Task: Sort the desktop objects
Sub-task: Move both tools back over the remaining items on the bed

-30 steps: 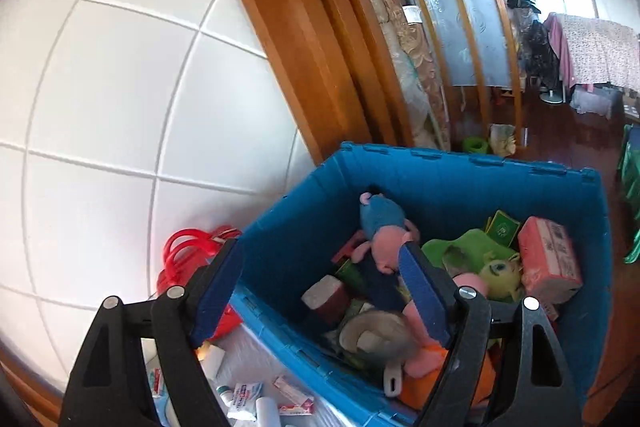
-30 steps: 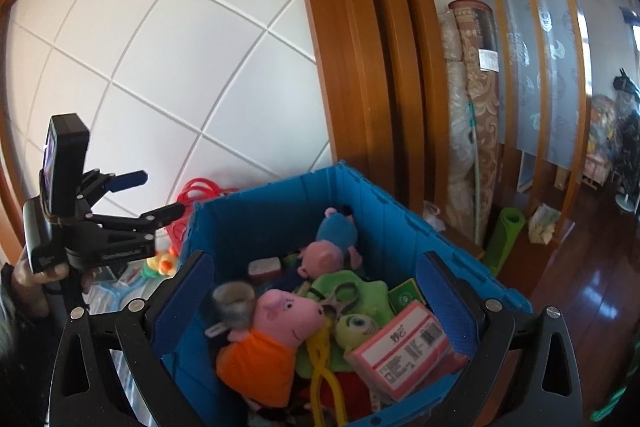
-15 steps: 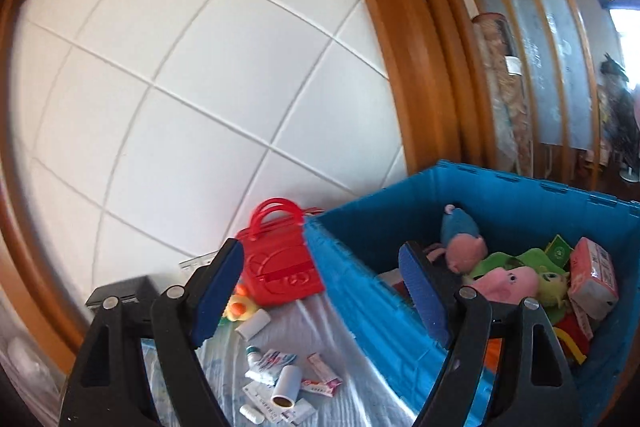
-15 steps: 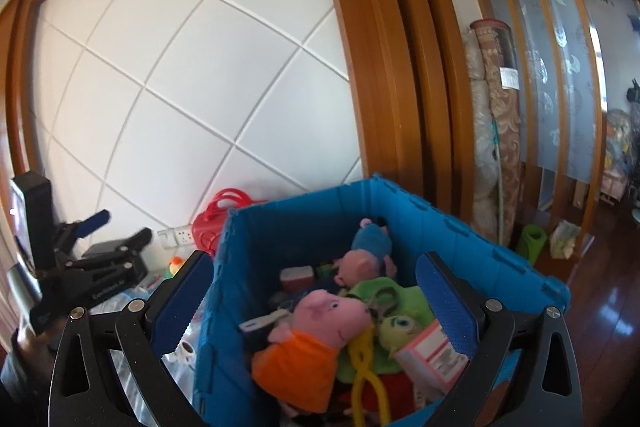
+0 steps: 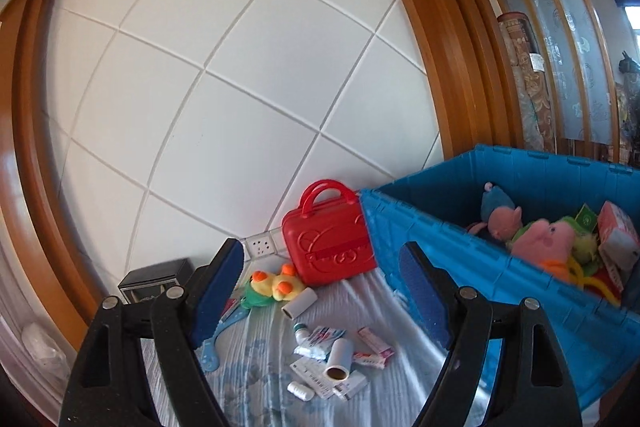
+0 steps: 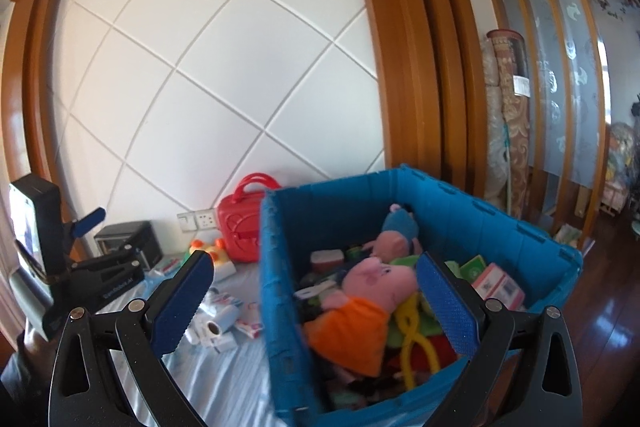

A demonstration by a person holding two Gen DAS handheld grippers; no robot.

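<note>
Tiled wall behind – blue bin beside red case; both grippers' jaws spread, empty.

Blue crate: ribbed matt plastic. Red toy case: glossy moulded plastic, embossed. Pig toy: soft plush cloth. Table cover: pale wrinkled cloth. Door frame: varnished glossy wood. Far right floor: polished, reflective wood.

This is a lived-in home. Glossy wooden floor, warm wooden door frames and frosted glass panels surround a white panelled wall. A rolled carpet leans in the corner, and a blue crate holds plush toys.
</note>
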